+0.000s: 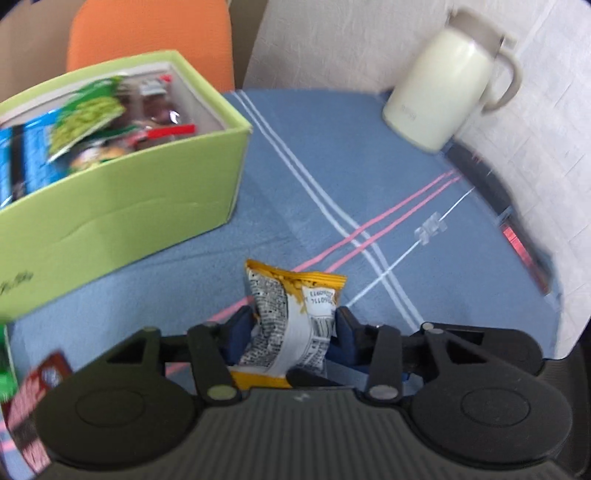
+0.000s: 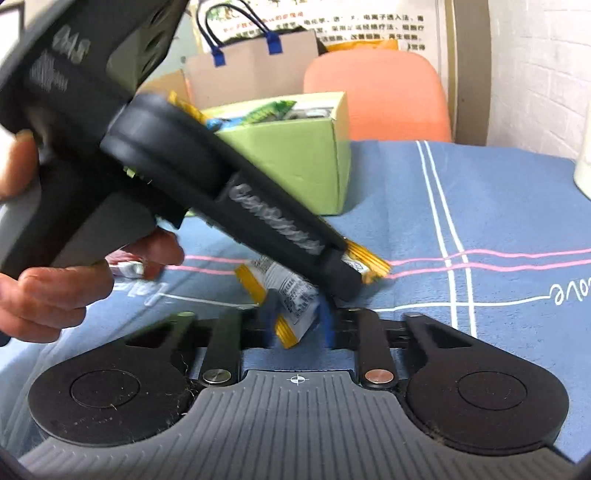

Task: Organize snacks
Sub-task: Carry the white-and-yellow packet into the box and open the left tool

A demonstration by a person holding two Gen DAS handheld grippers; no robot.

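A yellow and white snack packet (image 1: 291,295) stands between the blue pads of my left gripper (image 1: 293,319), which is shut on it above the blue tablecloth (image 1: 369,155). In the right wrist view my right gripper (image 2: 297,319) is shut on the near end of the packet (image 2: 293,295). A finger (image 2: 332,273) of the left gripper reaches in from the upper left across the same packet. The green cardboard box (image 1: 129,210), holding several snack packets, stands to the left; it also shows behind the left gripper as the box (image 2: 295,162).
A cream jug (image 1: 439,96) stands at the table's far right by the wall. An orange chair (image 1: 147,33) is behind the box, beside a paper bag (image 2: 251,70). A red packet (image 1: 37,398) lies at the lower left. A hand (image 2: 48,295) holds the left gripper.
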